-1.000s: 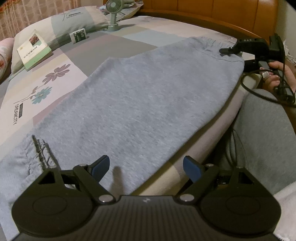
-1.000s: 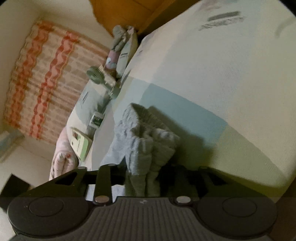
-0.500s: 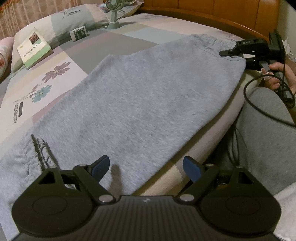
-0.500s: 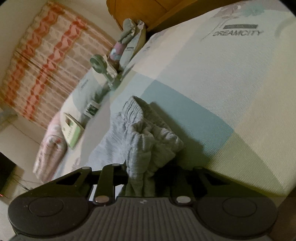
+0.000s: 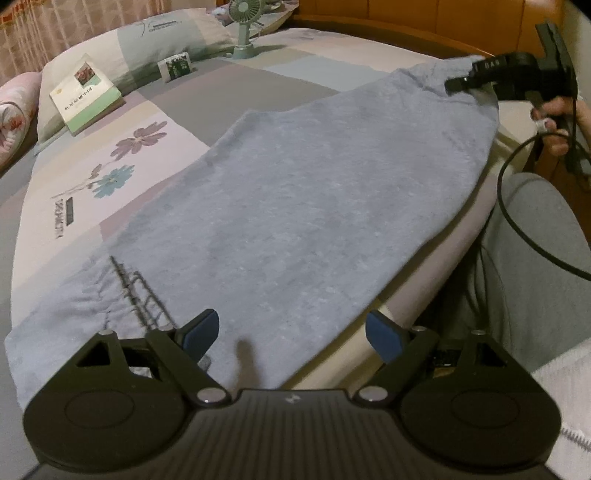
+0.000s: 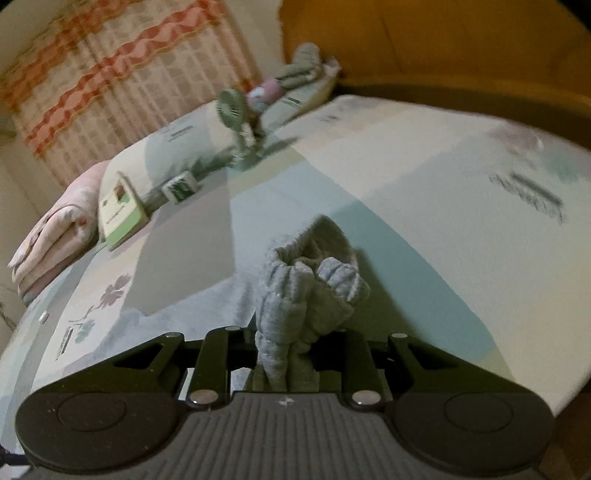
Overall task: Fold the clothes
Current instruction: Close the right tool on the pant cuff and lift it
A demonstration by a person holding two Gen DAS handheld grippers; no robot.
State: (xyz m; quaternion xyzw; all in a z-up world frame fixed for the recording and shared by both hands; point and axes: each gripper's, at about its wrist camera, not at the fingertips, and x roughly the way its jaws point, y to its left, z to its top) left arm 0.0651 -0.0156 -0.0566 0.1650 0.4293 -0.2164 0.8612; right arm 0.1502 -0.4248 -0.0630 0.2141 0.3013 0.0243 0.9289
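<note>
Pinching the bunched cuff (image 6: 310, 288), the right gripper (image 6: 286, 354) has its fingers clamped on the cloth, having just closed tighter. Grey pants (image 5: 295, 206) lie along the bed (image 5: 207, 92) edge. The left gripper (image 5: 291, 332) hovers released over the waistband (image 5: 125, 291). Soft, limp fabric will sag, so grip the thicker hems.

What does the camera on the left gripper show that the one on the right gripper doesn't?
Only the left wrist view shows the open left gripper, the grey sweatpants spread along the bed, and the hand holding the right gripper. Only the right wrist view shows the gathered waistband bunched between that gripper's closed jaws. Both show the mini fan, book and flowered bedsheet.
</note>
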